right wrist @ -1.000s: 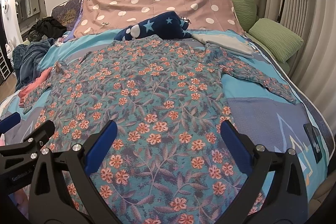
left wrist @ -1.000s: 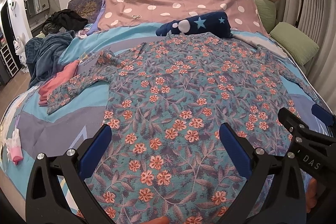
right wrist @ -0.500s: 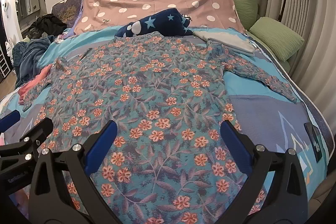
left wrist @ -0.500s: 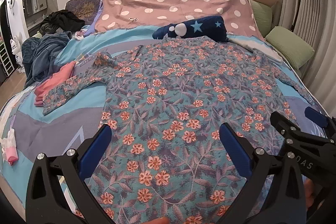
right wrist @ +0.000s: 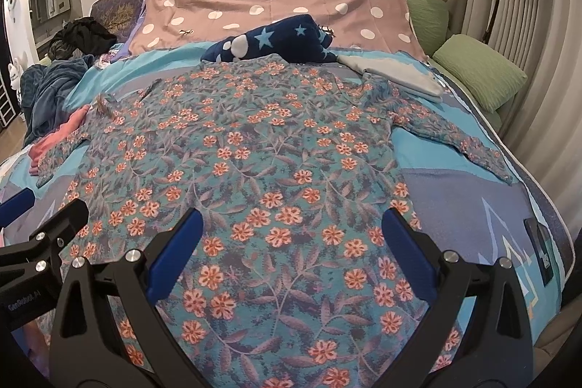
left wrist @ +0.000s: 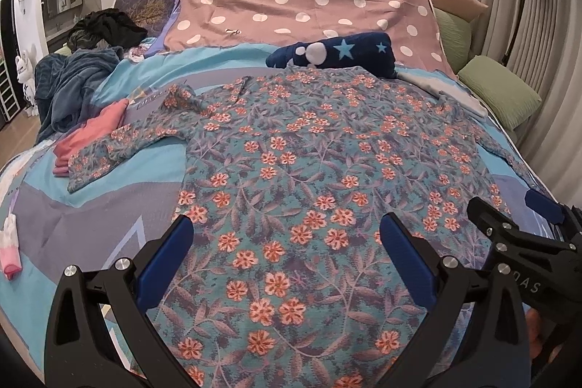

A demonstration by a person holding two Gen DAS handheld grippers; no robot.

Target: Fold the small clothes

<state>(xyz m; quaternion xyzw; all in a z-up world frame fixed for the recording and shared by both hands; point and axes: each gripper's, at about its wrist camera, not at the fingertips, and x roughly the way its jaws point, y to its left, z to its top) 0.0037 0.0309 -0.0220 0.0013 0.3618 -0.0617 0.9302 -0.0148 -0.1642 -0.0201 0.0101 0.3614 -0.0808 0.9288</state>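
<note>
The floral shirt (left wrist: 320, 177) is spread flat on the bed (left wrist: 120, 206), sleeves out to both sides; no fold is yet made. The left gripper (left wrist: 287, 253) and right gripper (right wrist: 291, 242) are held above its hem, jaws released, nothing grasped.

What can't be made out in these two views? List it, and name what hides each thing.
- Bottom hem of the floral top: in both views it runs under the open jaws and off the bottom edge.
- Its right sleeve end: in the left view cut off behind the right gripper; shown only in the right view.
- Dark flat object on the bedspread: too small and distorted to identify.
- Pink garment: partly covered by the left sleeve.
</note>
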